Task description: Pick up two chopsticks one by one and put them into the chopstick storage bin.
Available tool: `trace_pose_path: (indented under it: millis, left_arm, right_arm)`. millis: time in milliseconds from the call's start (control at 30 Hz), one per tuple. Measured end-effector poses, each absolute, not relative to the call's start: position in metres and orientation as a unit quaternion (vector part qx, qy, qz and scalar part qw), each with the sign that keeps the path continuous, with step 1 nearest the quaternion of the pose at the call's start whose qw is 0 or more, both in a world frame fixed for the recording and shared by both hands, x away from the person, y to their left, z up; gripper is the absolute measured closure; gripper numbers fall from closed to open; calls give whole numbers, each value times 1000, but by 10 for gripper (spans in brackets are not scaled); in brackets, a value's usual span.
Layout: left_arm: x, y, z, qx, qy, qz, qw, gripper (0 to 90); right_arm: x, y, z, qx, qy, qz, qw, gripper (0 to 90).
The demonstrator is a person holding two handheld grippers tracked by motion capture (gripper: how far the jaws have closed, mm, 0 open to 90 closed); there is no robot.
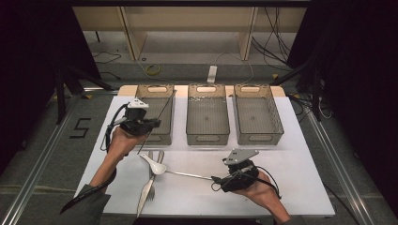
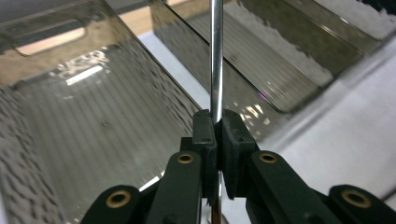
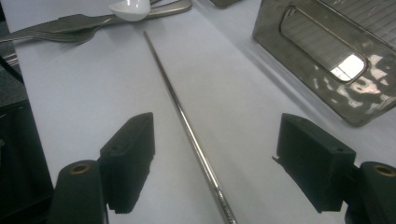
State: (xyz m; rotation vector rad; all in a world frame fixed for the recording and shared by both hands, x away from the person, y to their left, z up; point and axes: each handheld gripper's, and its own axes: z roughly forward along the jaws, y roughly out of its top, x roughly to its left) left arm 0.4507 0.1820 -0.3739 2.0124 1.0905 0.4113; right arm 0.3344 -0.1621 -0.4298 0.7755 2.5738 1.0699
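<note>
A single black "5" (image 1: 80,127) stands on the grey floor (image 1: 47,154) to the left of the surface, made of straight strips like tape, seen in the high view. Nothing else can be read: the bins, cutlery and grippers carry no legible label, brand or number in any of the views.

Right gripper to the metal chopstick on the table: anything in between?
Nothing visible. The chopstick lies bare on the white table, between the open right gripper; the spoon sits at its far end.
</note>
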Motion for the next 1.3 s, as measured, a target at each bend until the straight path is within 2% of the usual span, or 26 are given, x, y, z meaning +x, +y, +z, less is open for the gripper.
trace_pose_path:
  millis: [633, 833, 1300]
  left_arm:
    - [514, 207, -361, 745, 498, 190, 401, 846]
    - [524, 214, -368, 733, 507, 193, 409, 846]
    - [532, 220, -394, 732, 528, 199, 382, 844]
  right_arm:
    - [334, -161, -434, 261, 888, 359, 119, 287]
    - [334, -161, -433, 259, 888, 362, 115, 284]
    - [333, -160, -432, 257, 887, 366, 115, 266]
